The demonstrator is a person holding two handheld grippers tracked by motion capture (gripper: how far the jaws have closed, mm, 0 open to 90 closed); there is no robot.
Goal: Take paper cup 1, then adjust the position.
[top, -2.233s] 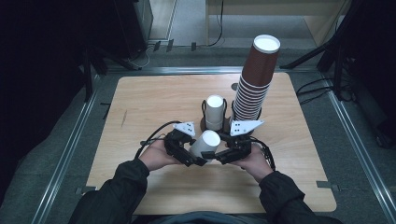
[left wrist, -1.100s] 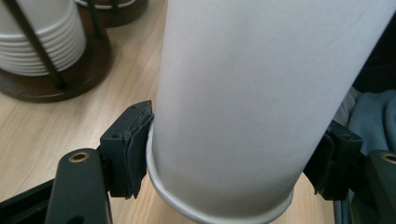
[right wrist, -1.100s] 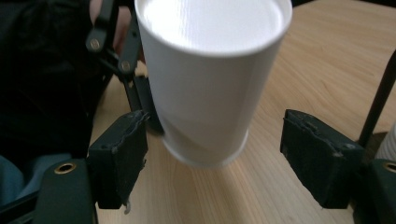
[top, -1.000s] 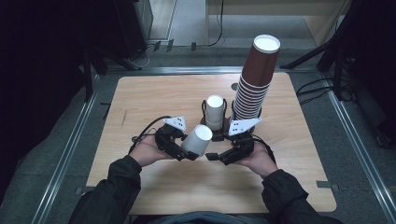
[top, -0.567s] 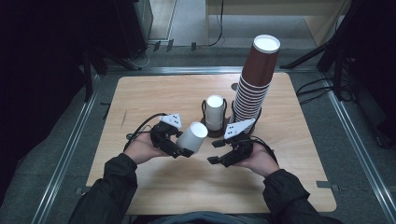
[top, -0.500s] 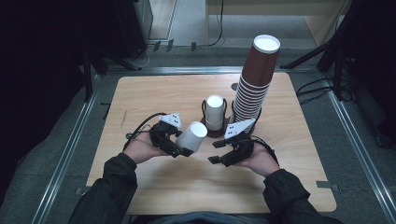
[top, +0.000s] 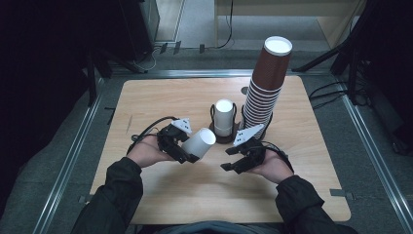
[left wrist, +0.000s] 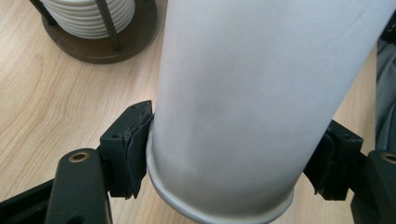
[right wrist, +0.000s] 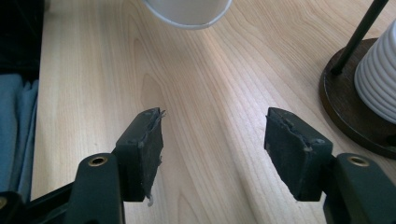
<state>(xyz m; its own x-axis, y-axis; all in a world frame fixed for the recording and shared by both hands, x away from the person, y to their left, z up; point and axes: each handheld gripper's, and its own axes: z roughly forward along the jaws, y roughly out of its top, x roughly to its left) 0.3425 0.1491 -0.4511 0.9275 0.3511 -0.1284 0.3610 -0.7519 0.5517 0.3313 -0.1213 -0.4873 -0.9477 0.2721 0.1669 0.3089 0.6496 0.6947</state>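
Note:
A white paper cup (top: 199,143) lies tilted above the table, its mouth pointing up and right. My left gripper (top: 187,155) is shut on it, and in the left gripper view both pads (left wrist: 133,149) press the cup (left wrist: 243,102) near its rolled rim. To the right of the cup, my right gripper (top: 233,159) is open and apart from it. Its jaws have just been closing a little, and in the right gripper view nothing is between the right gripper's (right wrist: 215,140) pads. The held cup's end (right wrist: 189,11) shows beyond them.
A dark wire holder (top: 225,136) with a stack of white cups (top: 224,114) stands mid-table, just behind both grippers. A tall stack of brown cups (top: 265,92) rises to its right. The wooden table (top: 156,97) has bare room at left and front.
Both grippers met at the cup earlier. The hands have since drawn apart: the left carried the cup leftward, and the right let go and moved off right and toward the person.

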